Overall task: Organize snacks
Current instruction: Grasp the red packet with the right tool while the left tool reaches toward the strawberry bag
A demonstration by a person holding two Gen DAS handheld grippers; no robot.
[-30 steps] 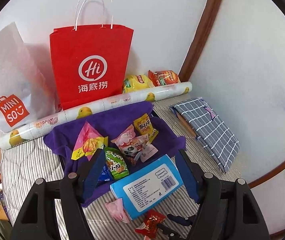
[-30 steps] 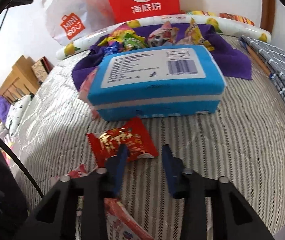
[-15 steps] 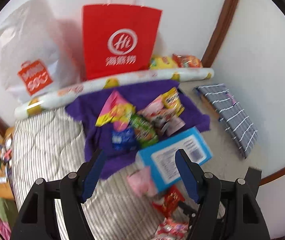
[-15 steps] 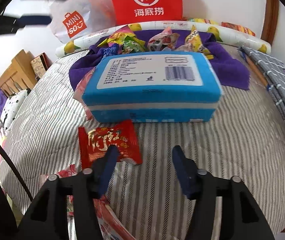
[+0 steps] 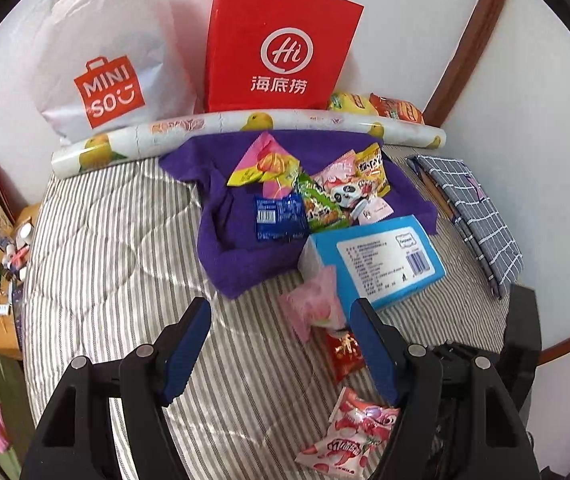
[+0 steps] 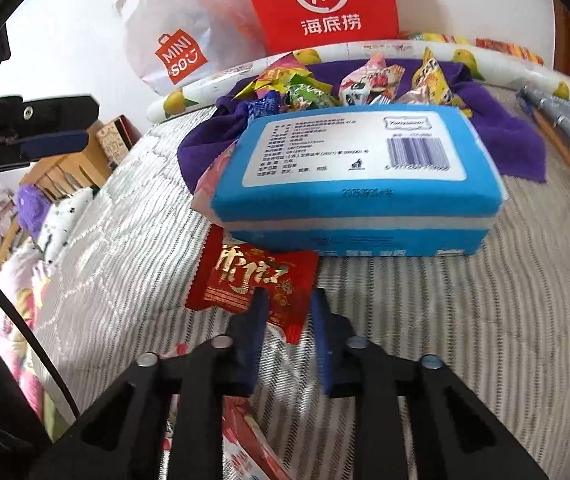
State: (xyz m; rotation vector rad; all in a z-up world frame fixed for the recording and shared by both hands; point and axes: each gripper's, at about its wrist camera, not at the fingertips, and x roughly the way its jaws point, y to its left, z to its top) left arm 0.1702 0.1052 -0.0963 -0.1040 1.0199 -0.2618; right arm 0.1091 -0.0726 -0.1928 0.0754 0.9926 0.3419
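Nearest the camera in the right wrist view, the right tool [image 6: 287,304] has its fingers narrowed around the near edge of the red foil snack packet [image 6: 251,284], which lies flat on the striped quilt of the bed [image 6: 445,320]; the fingers straddle the packet's corner, but whether they actually pinch it I cannot tell. In the left wrist view the left tool [image 5: 281,312] hangs above the quilt with its fingers spread wide and nothing between them. Just below it lies a pink-and-white strawberry candy bag [image 5: 349,432], and a little further on a pale pink packet [image 5: 313,304] leans against the blue wet-wipes pack [image 5: 381,260], with the red packet just beside it. Beyond the wipes, the purple towel [image 5: 241,240] carries the gathered pile: a blue packet [image 5: 279,216], a green one [image 5: 319,204], a panda-print one [image 5: 345,192], a yellow one [image 5: 371,168] and a pink-and-yellow bag [image 5: 265,166]. Farther back sit a rolled duck-print sheet [image 5: 205,132], two chip bags [image 5: 377,106], the red Haidilao paper bag [image 5: 281,48] and the white Miniso bag [image 5: 105,60] against the wall. By my judgement the sorting is past halfway: most snacks sit on the towel, while three loose packets on the quilt remain to be moved.
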